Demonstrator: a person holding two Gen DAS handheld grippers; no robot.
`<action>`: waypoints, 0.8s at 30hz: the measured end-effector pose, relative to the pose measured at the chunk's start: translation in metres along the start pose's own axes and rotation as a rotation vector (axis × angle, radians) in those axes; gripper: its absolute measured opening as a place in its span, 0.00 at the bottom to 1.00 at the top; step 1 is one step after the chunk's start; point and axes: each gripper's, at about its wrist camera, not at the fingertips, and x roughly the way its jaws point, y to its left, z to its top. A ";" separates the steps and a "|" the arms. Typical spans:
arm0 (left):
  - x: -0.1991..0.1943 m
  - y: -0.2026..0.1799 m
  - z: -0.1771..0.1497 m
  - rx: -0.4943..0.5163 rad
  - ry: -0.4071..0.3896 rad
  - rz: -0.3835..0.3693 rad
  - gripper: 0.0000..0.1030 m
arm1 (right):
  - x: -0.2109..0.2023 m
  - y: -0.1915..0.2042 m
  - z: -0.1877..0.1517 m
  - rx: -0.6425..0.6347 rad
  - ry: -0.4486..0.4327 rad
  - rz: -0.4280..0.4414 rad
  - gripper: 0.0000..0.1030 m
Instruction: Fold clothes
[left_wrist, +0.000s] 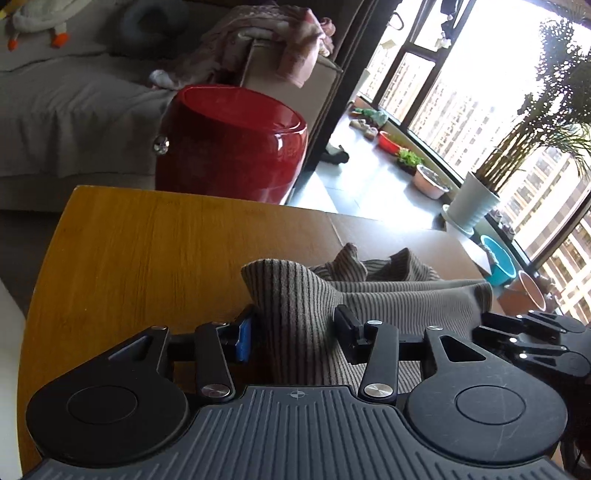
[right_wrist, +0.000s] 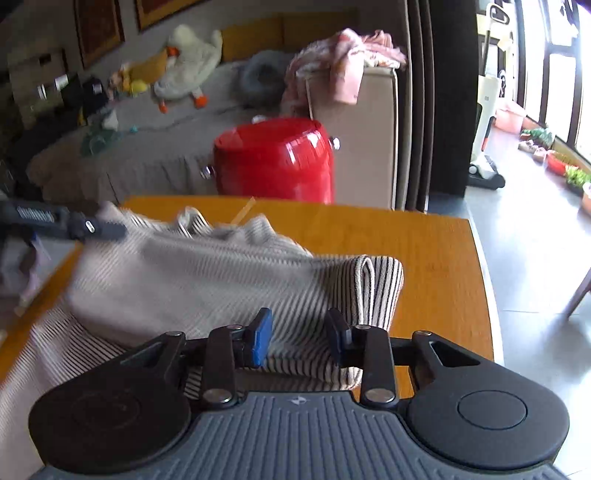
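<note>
A beige knit garment with thin dark stripes (left_wrist: 388, 295) (right_wrist: 184, 273) lies folded in a soft heap on the wooden table (left_wrist: 147, 240) (right_wrist: 424, 240). My left gripper (left_wrist: 295, 330) is at the garment's left folded end. Its jaws stand apart with a ridge of cloth between them, and the cloth touches only the blue pad (left_wrist: 243, 336). My right gripper (right_wrist: 300, 336) is over the garment's right folded corner, jaws apart, with striped cloth showing in the gap. Each wrist view shows the other gripper at the far side of the garment: the right (left_wrist: 524, 332) and the left (right_wrist: 74, 223).
A glossy red barrel stool (left_wrist: 229, 144) (right_wrist: 273, 158) stands just beyond the table's far edge. Behind it are a grey sofa with a plush duck (right_wrist: 188, 59) and a box draped in pink clothes (right_wrist: 343, 62). Potted plants (left_wrist: 472, 203) line the windows on the right.
</note>
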 end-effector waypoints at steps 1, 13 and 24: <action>-0.003 0.004 0.002 -0.019 -0.007 -0.016 0.51 | 0.003 0.000 -0.001 -0.012 -0.005 -0.010 0.29; 0.034 0.006 0.013 -0.122 0.039 -0.096 0.79 | 0.036 -0.056 0.026 0.322 0.059 -0.024 0.54; -0.019 -0.017 0.025 -0.025 -0.100 -0.186 0.21 | 0.030 -0.039 0.047 0.219 -0.046 0.098 0.17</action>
